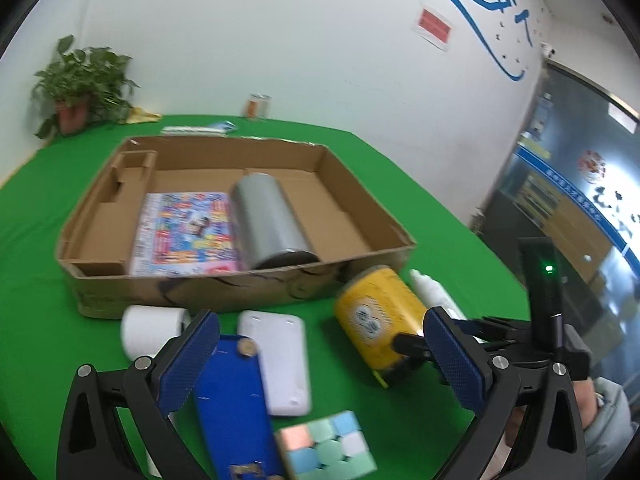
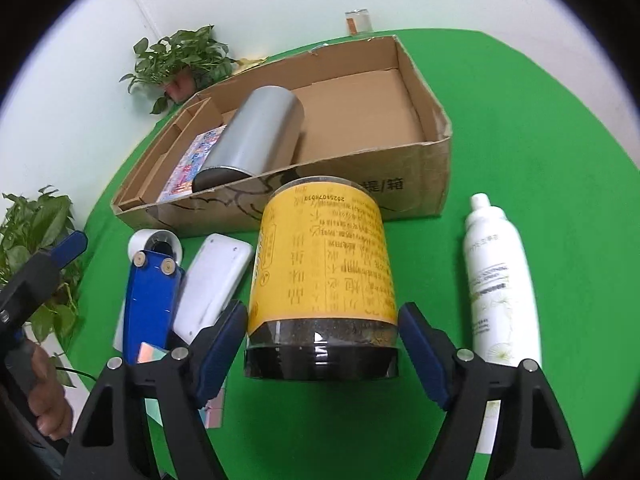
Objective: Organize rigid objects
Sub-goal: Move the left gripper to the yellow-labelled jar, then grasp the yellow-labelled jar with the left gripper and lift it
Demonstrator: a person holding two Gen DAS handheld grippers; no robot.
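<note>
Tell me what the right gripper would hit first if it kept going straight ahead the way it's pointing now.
The yellow-labelled jar. It lies directly between the open right gripper fingers, its dark lid end nearest. The cardboard box is behind it, though how far is hard to judge.

We see the yellow-labelled jar (image 2: 322,276) lying on its side mid-frame, dark lid toward us. Upper centre, the cardboard box (image 2: 424,176) holds a silver cylinder (image 2: 256,140) lying beside a colourful booklet (image 2: 196,160). A white spray bottle (image 2: 500,280) lies at right.
</note>
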